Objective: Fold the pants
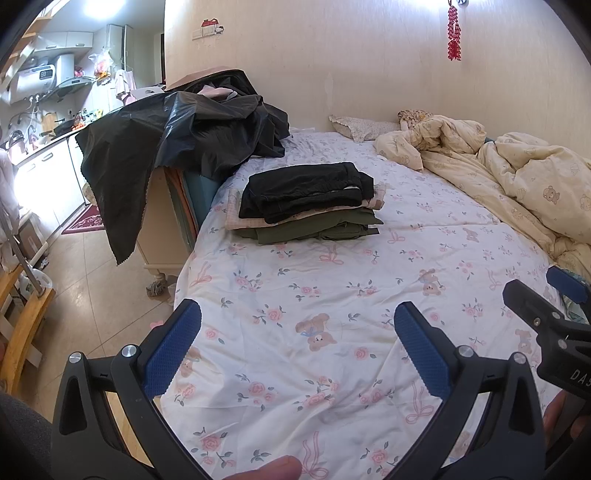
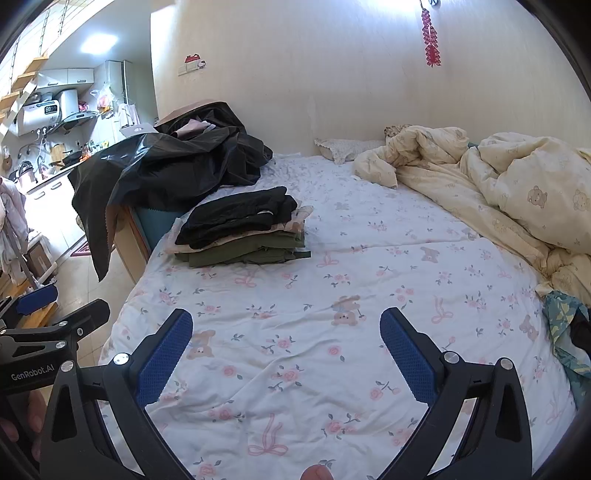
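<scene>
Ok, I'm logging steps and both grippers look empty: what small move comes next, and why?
Probably swing the right gripper right toward the crumpled garment at the bed's edge. Both it and the left gripper are open over bare sheet, and the folded stack looks finished.

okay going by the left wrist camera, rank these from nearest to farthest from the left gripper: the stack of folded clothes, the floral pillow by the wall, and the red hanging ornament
From the left gripper, open over the floral sheet:
1. Stack of folded clothes, straight ahead in the middle of the bed, black pants on top.
2. Floral pillow, beyond the stack, at the head of the bed against the wall.
3. Red hanging ornament, high on the wall, up and to the right.
</scene>
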